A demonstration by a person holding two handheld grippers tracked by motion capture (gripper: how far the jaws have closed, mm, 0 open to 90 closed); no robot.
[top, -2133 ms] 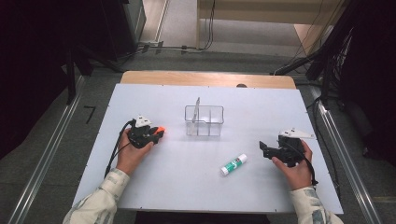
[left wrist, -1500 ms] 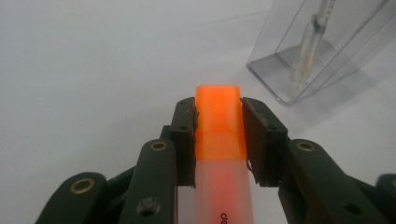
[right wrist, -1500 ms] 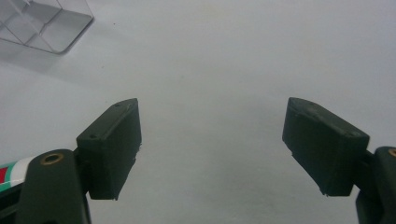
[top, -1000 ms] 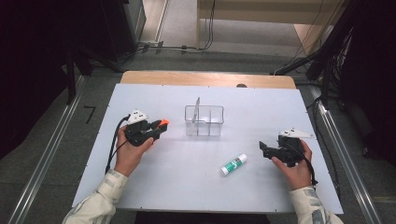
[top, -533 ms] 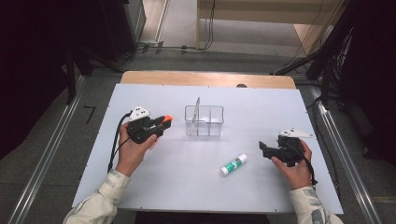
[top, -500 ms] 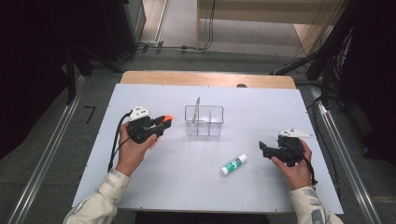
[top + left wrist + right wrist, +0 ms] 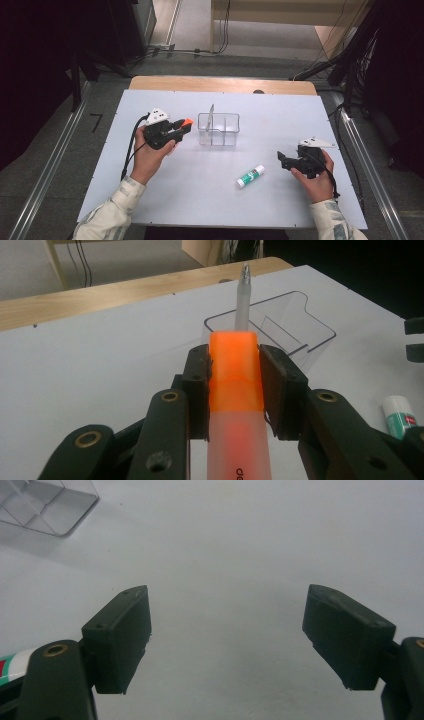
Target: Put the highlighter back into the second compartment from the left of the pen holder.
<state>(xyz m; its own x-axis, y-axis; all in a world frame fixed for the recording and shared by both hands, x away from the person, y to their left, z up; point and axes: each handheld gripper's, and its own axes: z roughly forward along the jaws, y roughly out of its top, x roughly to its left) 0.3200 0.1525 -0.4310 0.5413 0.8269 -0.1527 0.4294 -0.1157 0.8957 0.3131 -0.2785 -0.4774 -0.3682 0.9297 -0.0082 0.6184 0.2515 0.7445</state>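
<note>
Nearest the person, two sleeved forearms come in over the pale table (image 7: 200, 200). The right gripper (image 7: 281, 159) rests low at the table's right side, its jaws spread wide with only bare tabletop between them, as the right gripper view (image 7: 227, 640) shows. Just to its left lies a glue stick (image 7: 250, 176) with a green and white label, on its side and apart from the jaws; its white cap also appears at the right edge of the left gripper view (image 7: 400, 412).

Farther in, the left gripper (image 7: 186, 126) is held above the table's left half, its jaws clamped on an orange-capped marker (image 7: 235, 385) that points toward a clear divided organizer (image 7: 219, 130). A pale pen (image 7: 243, 297) stands upright in the organizer's near compartment, directly beyond the marker's tip. Behind the table's wooden far edge (image 7: 220, 84), cables (image 7: 175, 49) trail across the floor.
</note>
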